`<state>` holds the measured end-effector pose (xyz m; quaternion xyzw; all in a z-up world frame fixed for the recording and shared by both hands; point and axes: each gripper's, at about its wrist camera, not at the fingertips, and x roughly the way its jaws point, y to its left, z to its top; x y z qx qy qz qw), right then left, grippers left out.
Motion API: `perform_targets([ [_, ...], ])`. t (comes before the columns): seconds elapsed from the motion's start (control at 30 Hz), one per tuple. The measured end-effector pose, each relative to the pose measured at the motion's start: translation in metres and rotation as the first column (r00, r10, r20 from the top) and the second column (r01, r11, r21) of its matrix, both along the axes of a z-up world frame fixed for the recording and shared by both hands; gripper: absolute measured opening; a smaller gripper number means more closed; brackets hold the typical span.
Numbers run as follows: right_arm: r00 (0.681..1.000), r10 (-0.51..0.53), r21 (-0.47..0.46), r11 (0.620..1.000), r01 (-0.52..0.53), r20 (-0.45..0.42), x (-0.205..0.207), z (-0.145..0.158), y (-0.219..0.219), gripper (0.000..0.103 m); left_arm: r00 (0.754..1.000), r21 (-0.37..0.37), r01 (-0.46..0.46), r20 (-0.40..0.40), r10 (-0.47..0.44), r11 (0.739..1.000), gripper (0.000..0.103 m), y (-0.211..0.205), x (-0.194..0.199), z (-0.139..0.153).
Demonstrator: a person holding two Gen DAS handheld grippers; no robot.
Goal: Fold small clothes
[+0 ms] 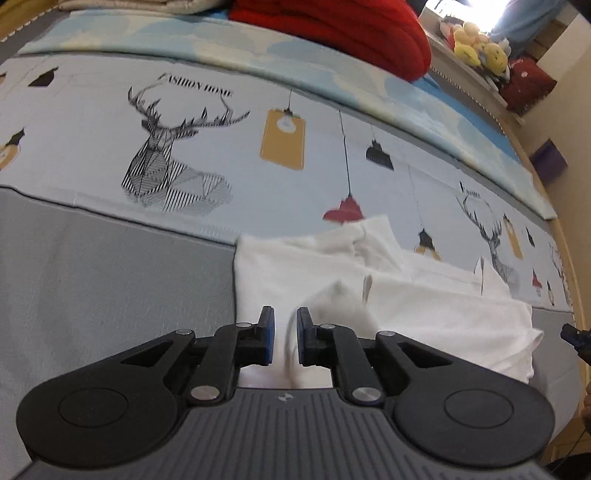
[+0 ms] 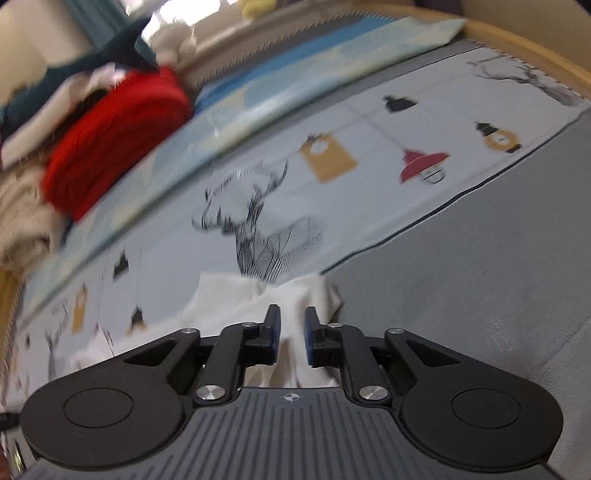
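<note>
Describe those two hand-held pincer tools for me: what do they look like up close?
Both look alike. The left gripper and right gripper each have a dark grey ribbed body with a tiny crosshair mark, two round black discs at the sides, black linkage arms joined by silver rivets, and black fingers faced with blue pads. No cables or sleeves show on them.

The small garment [image 1: 317,266] is showing plain white. The sheet [image 1: 229,147] under it is showing pale grey-blue, printed with black line-drawn deer heads, mustard tags and black and red hanging lamps. The bed [image 1: 92,266] is showing plain grey beside it. A folded blanket [image 1: 354,26] is glowing solid red. The fingers [image 1: 268,332] are showing black with blue pads.
</note>
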<state>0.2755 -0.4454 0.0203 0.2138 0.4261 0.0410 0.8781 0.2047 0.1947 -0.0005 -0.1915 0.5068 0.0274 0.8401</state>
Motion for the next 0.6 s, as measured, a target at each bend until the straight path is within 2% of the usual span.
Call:
perform_targets([
  [0.07,0.999,0.033,-0.01,0.999,-0.033,0.002,-0.007,-0.008,-0.004,0.019,0.999,0.025,0.044,-0.033,-0.043,0.999,0.015,-0.006,-0.003,-0.006],
  [0.2,0.985,0.161,-0.11,0.98,-0.167,-0.061,-0.014,-0.028,0.009,0.023,0.993,0.066,0.108,-0.064,-0.103,0.992,0.017,-0.019,-0.01,-0.017],
  [0.3,0.965,0.252,-0.195,0.945,-0.262,-0.073,-0.018,-0.034,0.027,0.026,0.995,0.057,0.094,-0.037,-0.092,0.994,0.029,-0.022,-0.009,-0.022],
  [0.37,0.952,0.302,-0.236,0.922,-0.306,-0.055,-0.018,-0.034,0.039,0.029,0.996,0.056,0.093,-0.021,-0.092,0.994,0.032,-0.026,-0.007,-0.026],
  [0.43,0.94,0.339,-0.265,0.903,-0.339,-0.047,-0.017,-0.036,0.05,0.033,0.994,0.07,0.105,-0.004,-0.105,0.992,0.044,-0.032,-0.002,-0.03],
  [0.53,0.921,0.386,-0.336,0.862,-0.379,-0.048,-0.012,-0.04,0.067,0.036,0.99,0.124,0.139,-0.008,-0.139,0.983,0.047,-0.041,0.008,-0.034],
  [0.6,0.911,0.409,-0.389,0.831,-0.398,-0.057,-0.008,-0.044,0.077,0.036,0.987,0.133,0.159,0.019,-0.163,0.978,0.047,-0.045,0.012,-0.033],
])
